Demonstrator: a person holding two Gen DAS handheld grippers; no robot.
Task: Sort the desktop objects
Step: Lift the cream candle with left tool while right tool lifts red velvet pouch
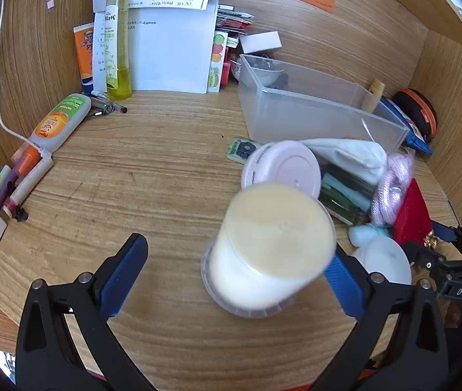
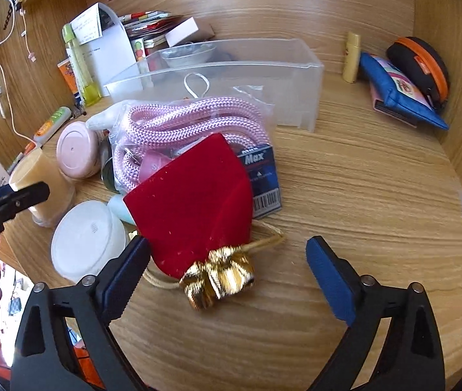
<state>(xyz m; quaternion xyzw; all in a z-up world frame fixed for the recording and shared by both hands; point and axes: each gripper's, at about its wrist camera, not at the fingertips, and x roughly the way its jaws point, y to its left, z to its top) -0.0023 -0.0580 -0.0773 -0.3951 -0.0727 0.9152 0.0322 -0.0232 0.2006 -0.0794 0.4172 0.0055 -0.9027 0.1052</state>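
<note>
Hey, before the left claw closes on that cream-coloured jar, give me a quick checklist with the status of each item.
1. Left claw open wide enough for the cream jar: ok.
2. Jar centred in the claw: not ok; it sits against the right finger, with a wide gap to the other.
3. Jar standing on the desk: ok, per the right wrist view.
4. Neighbours clear of the grasp: cannot tell; the pink-lidded jar is right behind it and the white round container close beside it.
5. Clear bin has room: ok.
6. Right claw out of the way: ok; open over the red pouch.
</note>
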